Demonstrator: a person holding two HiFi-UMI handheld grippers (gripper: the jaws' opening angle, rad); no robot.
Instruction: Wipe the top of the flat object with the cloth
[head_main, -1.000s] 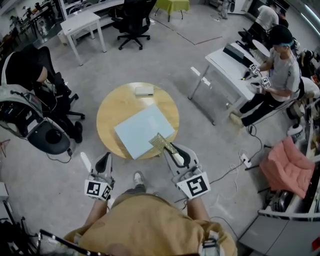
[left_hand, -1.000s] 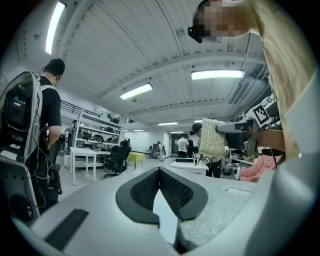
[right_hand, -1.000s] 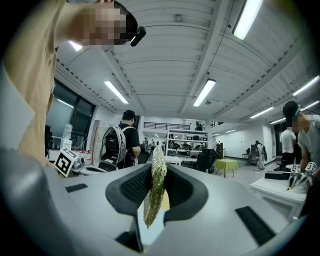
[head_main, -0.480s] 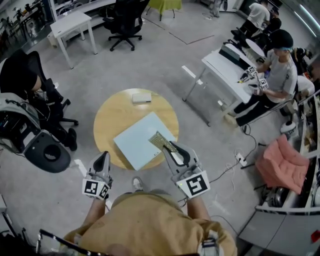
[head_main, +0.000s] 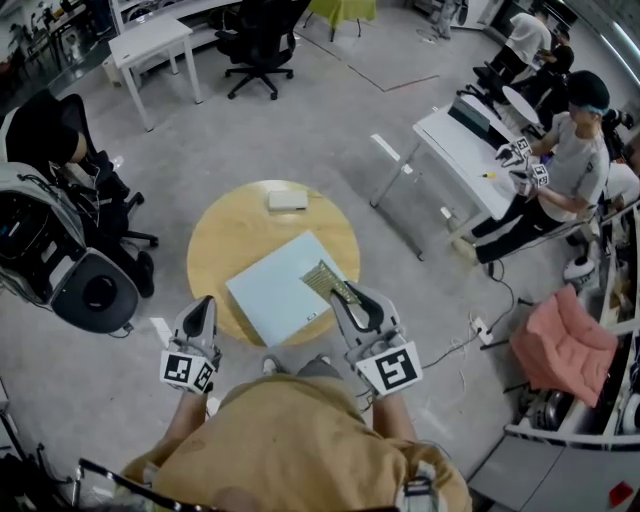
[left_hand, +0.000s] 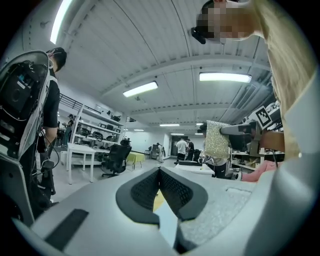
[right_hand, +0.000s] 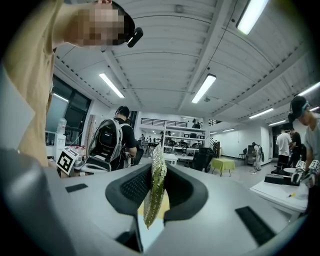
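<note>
A round wooden table (head_main: 228, 232) stands in an open workshop floor. A flat pale-blue board (head_main: 268, 287) lies on its near half, turned at an angle, its near corner close to the table's near edge. A small white box (head_main: 287, 200) sits at the far side of the table, well apart from the board.

The right gripper (head_main: 348, 298) reaches in from the near right with its jaws closed on a yellow-green mesh cloth (head_main: 325, 280). In the right gripper view the cloth stands edge-on between the jaws, pinched and sticking out past the tips. From the head view the cloth lies over the board's right edge; whether it touches the surface cannot be told.

The left gripper (head_main: 204, 306) is held at the near left, just off the table's edge and clear of the board. Its jaws meet at the tips with nothing between them.

Around the table are office chairs, white desks and other people.
</note>
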